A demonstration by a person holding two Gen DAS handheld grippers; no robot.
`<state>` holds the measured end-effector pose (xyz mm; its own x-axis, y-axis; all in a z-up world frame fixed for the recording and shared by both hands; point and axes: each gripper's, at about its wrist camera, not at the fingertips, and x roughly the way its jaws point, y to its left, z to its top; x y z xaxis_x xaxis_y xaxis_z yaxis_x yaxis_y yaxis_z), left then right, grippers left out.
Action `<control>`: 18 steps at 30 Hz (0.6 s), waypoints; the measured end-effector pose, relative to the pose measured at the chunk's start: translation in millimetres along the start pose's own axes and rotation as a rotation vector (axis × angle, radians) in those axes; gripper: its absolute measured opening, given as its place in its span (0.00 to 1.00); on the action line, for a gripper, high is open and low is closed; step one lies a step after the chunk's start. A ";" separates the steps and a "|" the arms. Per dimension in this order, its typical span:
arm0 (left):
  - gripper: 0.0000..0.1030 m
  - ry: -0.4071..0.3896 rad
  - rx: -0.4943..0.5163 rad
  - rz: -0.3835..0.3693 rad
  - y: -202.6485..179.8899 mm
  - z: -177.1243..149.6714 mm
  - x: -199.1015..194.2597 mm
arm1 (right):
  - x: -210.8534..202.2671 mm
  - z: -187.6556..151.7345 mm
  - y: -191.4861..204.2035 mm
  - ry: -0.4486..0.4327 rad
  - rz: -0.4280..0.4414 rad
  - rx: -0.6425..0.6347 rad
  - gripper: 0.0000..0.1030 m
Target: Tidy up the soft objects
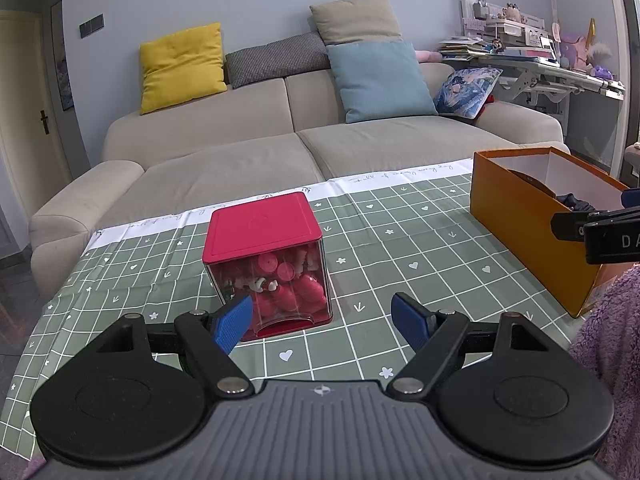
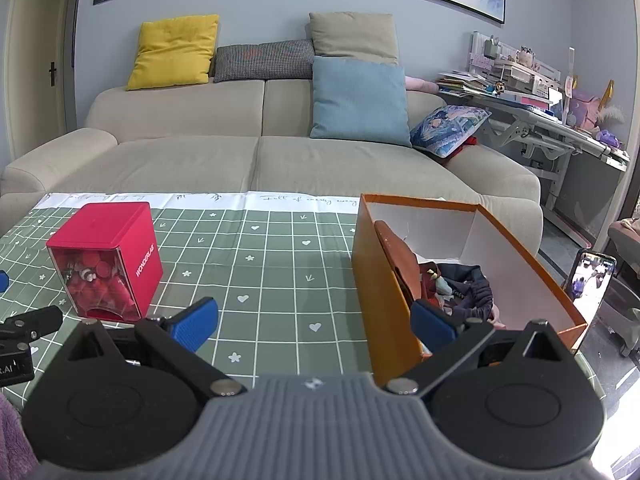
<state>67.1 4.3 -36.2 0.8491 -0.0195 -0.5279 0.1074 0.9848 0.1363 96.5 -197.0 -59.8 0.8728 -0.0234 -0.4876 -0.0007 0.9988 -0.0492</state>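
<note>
An open orange cardboard box [image 2: 370, 264] stands on the right of the table and holds a pile of soft items [image 2: 460, 288], dark blue cloth among them. The box also shows in the left wrist view [image 1: 516, 220]. My right gripper [image 2: 316, 322] is open and empty, its right finger over the box's near left wall. My left gripper [image 1: 322, 322] is open and empty, just in front of a red cube container [image 1: 266, 256].
The red container [image 2: 108, 258] with a clear front holds red pieces. The table has a green checked cloth [image 2: 260, 264]. A beige sofa [image 2: 256, 152] with cushions stands behind it. A phone [image 2: 590, 280] stands at the right. A purple fuzzy sleeve [image 1: 608, 340] shows at the right edge.
</note>
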 end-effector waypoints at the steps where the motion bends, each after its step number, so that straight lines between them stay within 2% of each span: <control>1: 0.90 0.000 0.000 0.001 0.2 0.3 -0.3 | 0.0 0.0 0.0 0.000 0.001 0.001 0.97; 18: 0.88 0.002 -0.008 0.010 1.3 0.1 1.1 | 0.3 -0.4 0.1 0.001 0.002 0.000 0.97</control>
<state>68.2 5.5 -36.5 0.8490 -0.0089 -0.5283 0.0943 0.9863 0.1350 96.6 -196.9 -60.2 0.8723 -0.0219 -0.4886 -0.0018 0.9988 -0.0481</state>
